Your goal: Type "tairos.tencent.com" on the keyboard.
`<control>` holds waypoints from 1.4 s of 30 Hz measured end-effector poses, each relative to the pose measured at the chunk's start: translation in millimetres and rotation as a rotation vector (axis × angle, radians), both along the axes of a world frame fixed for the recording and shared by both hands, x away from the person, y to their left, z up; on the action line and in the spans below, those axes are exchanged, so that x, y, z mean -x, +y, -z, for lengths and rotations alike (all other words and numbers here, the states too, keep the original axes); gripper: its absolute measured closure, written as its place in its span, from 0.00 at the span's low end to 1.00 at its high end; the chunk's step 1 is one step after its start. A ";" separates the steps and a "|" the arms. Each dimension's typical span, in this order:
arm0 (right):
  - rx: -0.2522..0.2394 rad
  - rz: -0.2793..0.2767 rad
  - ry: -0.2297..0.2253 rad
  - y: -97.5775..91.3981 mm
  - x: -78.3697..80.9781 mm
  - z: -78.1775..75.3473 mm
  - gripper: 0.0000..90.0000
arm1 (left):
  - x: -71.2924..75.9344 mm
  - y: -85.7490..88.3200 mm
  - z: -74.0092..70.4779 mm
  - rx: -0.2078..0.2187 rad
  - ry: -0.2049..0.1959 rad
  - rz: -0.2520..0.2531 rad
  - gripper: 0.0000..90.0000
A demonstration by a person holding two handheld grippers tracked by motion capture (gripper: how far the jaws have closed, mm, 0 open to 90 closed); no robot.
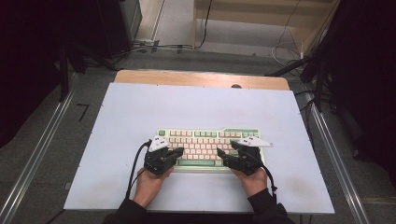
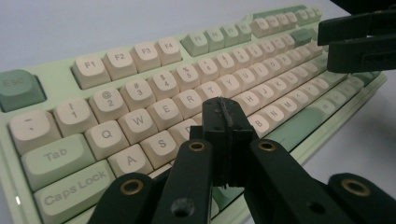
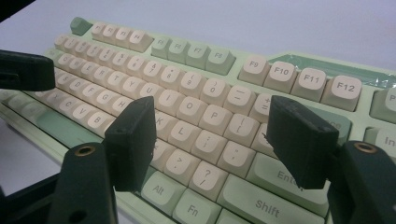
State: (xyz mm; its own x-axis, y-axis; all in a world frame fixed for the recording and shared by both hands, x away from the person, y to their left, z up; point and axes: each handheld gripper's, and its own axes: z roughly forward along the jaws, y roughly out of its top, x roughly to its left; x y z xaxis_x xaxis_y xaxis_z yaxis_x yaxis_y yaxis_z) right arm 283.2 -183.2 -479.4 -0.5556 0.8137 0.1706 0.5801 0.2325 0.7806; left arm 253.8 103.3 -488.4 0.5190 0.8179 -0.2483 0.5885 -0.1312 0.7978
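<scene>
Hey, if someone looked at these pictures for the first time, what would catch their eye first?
Most likely the pale green keyboard with cream keys, lying near the middle of the white table. Next, the two black grippers at its near edge: the left gripper has its jaws shut together with nothing between them, poised above the D and F keys, while the right gripper stands open over the keys around L and P.

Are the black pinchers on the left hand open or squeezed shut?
Shut. In the left gripper view, the left gripper has its two jaws pressed together, nothing between them, above the keyboard.
</scene>
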 end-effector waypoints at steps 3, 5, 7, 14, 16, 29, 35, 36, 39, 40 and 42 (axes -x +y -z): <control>0.002 -0.003 0.003 1.2 0.2 0.6 0.35 | 0.2 -3.8 1.6 -0.010 0.009 0.006 1.00; 0.007 -0.009 0.007 2.0 0.2 1.1 0.35 | 0.2 -5.8 2.7 -0.021 0.012 0.015 1.00; 0.012 -0.013 0.006 3.3 0.4 1.8 0.35 | 0.3 -7.6 3.7 -0.027 0.015 0.018 1.00; 0.013 -0.012 0.005 3.4 0.4 1.8 0.35 | -0.3 -10.5 6.5 -0.044 0.027 0.021 1.00; 0.012 -0.013 0.005 3.3 0.4 1.8 0.35 | -0.5 -10.5 6.6 -0.043 0.025 0.019 1.00; 0.019 -0.016 0.007 4.7 0.9 2.2 0.35 | -1.5 -8.9 8.3 -0.034 0.043 0.014 1.00; 0.013 -0.013 0.008 3.9 0.6 1.8 0.35 | -0.1 0.3 0.1 0.043 0.019 0.010 0.78; 0.013 -0.013 0.006 3.9 0.6 1.8 0.35 | -0.1 2.4 -1.4 0.051 0.014 0.002 0.71; 0.013 -0.013 0.004 4.0 0.8 1.6 0.35 | -0.1 8.9 -4.4 0.065 -0.007 -0.032 0.57; 0.013 -0.013 0.005 4.0 0.8 1.5 0.35 | -0.2 10.7 -4.9 0.067 -0.014 -0.046 0.51; 0.014 -0.014 0.004 4.0 0.8 1.4 0.35 | 0.1 14.3 -5.9 0.064 -0.035 -0.072 0.44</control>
